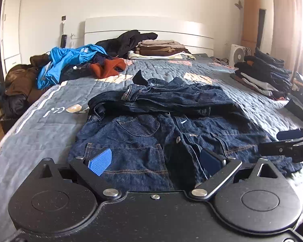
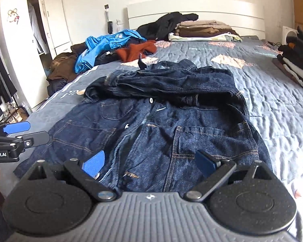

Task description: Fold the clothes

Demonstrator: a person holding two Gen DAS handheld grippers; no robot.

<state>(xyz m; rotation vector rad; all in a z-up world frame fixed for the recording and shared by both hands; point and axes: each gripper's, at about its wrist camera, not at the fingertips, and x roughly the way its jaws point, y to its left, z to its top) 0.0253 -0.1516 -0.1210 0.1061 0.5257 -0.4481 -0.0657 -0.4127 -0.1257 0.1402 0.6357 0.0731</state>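
Two claws hover spread wide and empty over the denim jacket's (image 1: 161,129) hem — my left claw (image 1: 157,161), my right claw (image 2: 149,161). The jacket lies mid-bed, sleeves folded across; heavy, stiff cloth — I'd pinch the hem corners.

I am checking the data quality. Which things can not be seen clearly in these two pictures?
- Near hem of the denim jacket: both views, hidden behind the gripper bodies.
- Folded dark stack: right wrist view, cut off by the right edge.
- Brown garment: left wrist view, runs down past the bed's edge.
- Fan: small, partly hidden by clothes.
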